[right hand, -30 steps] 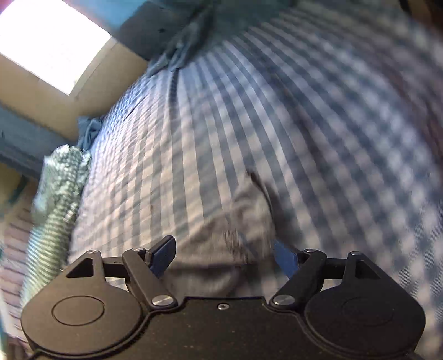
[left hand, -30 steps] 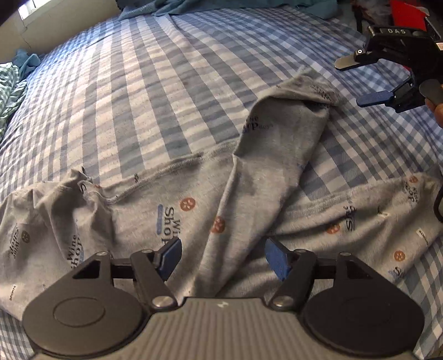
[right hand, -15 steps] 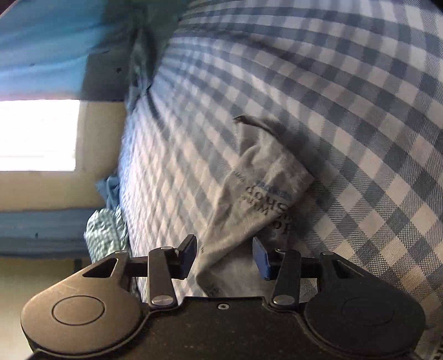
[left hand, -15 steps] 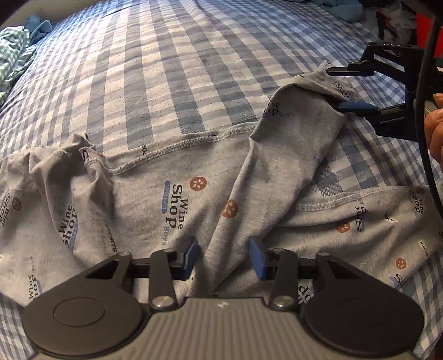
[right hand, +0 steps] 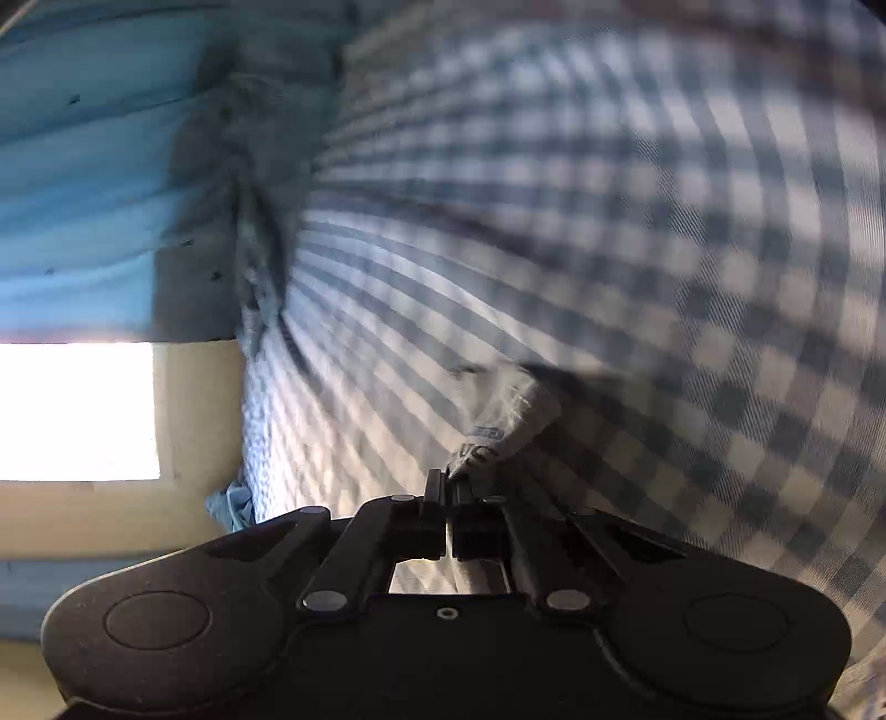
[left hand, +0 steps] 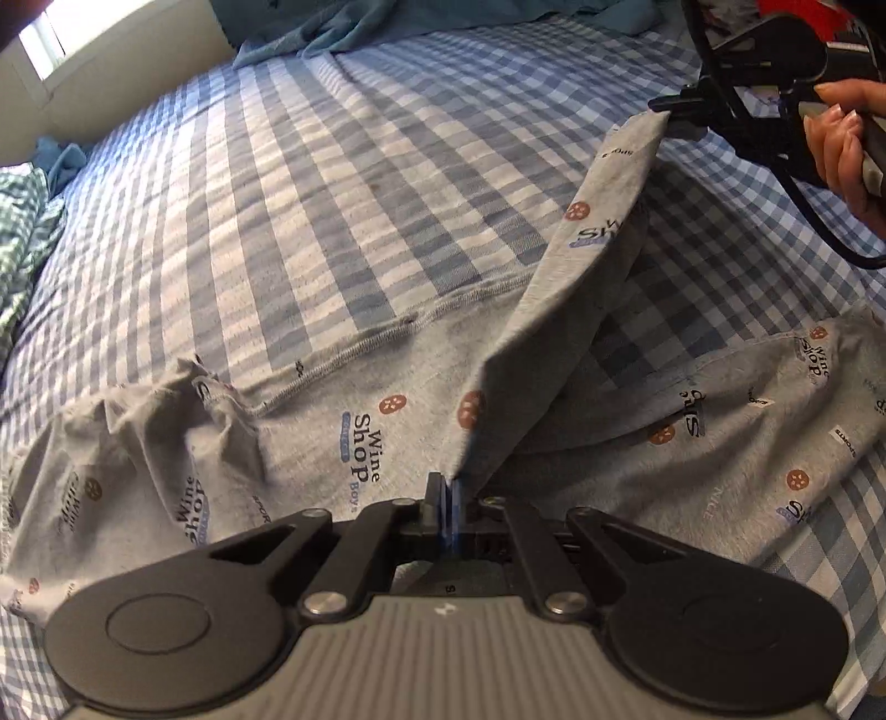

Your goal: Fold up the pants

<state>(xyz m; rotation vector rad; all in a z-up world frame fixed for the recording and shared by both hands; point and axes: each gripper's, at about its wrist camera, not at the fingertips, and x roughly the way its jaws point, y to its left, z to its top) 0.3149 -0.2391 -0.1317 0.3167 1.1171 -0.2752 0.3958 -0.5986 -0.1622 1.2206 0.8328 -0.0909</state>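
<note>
- 1 pair of grey printed pants (left hand: pixel 343 443), with 2 legs showing
- 2 tongs: 1 left tongs (left hand: pixel 447 501), 1 right tongs (left hand: pixel 678 113)
- 1 hand (left hand: pixel 841 144) in the left wrist view
- 1 bed (left hand: pixel 332 194) with a blue checked sheet
- 1 bright window (right hand: pixel 77 410)
- 1 green checked cloth (left hand: pixel 19 243) at the bed's edge

Pants (left hand: pixel 387 432): grey w/ navy lettering, brown dots. Bed sheet (left hand: pixel 343 183): blue-white check. Teal cloth (left hand: pixel 343 27) at 12 o'clock.
</note>
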